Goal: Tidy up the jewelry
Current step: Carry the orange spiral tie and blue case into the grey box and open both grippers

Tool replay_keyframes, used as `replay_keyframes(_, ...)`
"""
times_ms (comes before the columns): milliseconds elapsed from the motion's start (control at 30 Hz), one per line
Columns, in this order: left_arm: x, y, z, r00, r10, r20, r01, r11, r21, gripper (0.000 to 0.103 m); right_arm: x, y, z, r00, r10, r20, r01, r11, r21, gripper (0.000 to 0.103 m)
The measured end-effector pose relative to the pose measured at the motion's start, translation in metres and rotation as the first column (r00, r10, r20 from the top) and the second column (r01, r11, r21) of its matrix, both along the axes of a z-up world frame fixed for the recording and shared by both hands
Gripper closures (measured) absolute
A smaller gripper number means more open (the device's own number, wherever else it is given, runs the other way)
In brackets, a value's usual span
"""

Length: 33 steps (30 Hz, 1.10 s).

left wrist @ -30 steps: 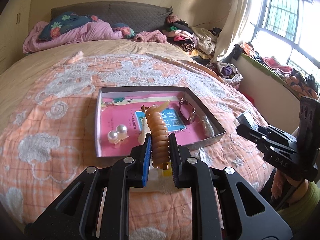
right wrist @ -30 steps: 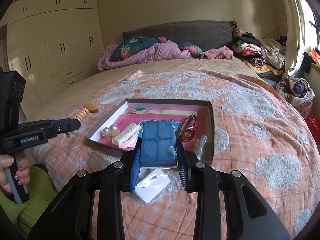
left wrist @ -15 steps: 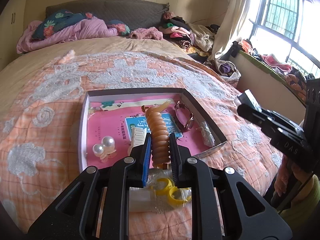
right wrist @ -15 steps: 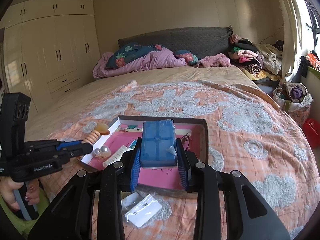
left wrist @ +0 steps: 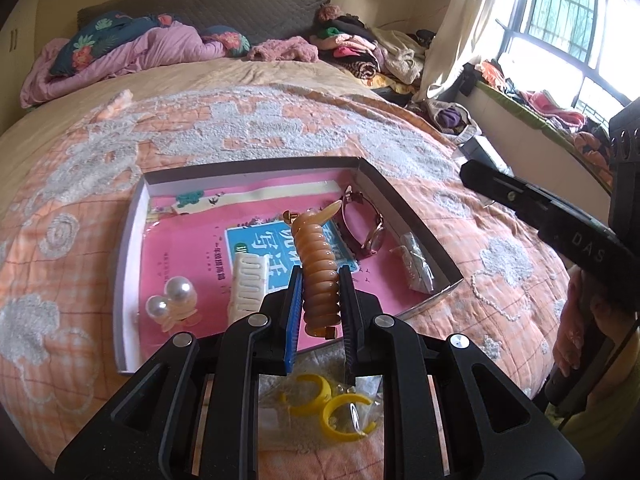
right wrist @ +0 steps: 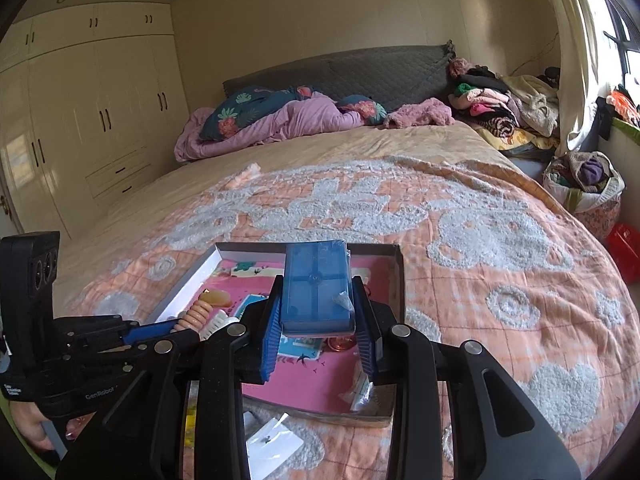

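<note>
My left gripper (left wrist: 320, 308) is shut on an amber ridged hair clip (left wrist: 318, 264), held over the near edge of a shallow box (left wrist: 256, 168) with a pink lining. Inside the box lie a pearl hair clip (left wrist: 174, 298), a white comb clip (left wrist: 248, 282), a wristwatch (left wrist: 366, 226) and a small clear bag (left wrist: 418, 264). My right gripper (right wrist: 318, 328) is shut on a blue plastic case (right wrist: 316, 286), held above the same box (right wrist: 394, 276). The left gripper (right wrist: 160, 326) with the amber clip (right wrist: 198, 314) shows at the left of the right wrist view.
Yellow rings in a clear bag (left wrist: 332, 404) lie on the orange quilt in front of the box. A white packet (right wrist: 272, 446) lies near them. Pillows and a purple blanket (right wrist: 280, 120) are at the headboard, piled clothes (right wrist: 492, 104) at the right, wardrobes (right wrist: 80, 120) on the left.
Both grippers have moved forward over the box, keeping their grips. The box now sits closer and lower in both views, and the yellow rings have come into sight under the left gripper.
</note>
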<state>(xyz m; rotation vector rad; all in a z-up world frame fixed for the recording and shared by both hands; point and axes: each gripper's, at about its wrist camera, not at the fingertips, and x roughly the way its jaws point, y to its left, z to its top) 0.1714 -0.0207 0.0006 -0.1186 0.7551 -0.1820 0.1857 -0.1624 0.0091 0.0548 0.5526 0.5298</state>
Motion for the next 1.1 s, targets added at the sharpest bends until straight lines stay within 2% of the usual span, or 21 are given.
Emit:
replay_keyframes(433,0.018,-0.011,-0.025,0.998,-0.013,-0.058,0.014,1.0,0.012,0.092,0.018,0.003,-0.045,0.996,-0.002,-0.092,-0.002,0.999,-0.041,0.072)
replay_keyframes(1100,0.029,-0.007,-0.049,0.994,0.014,-0.108,-0.013,1.0,0.01,0.092,0.029,0.009,-0.074,0.988,-0.001,-0.154,-0.009,0.998,-0.061,0.072)
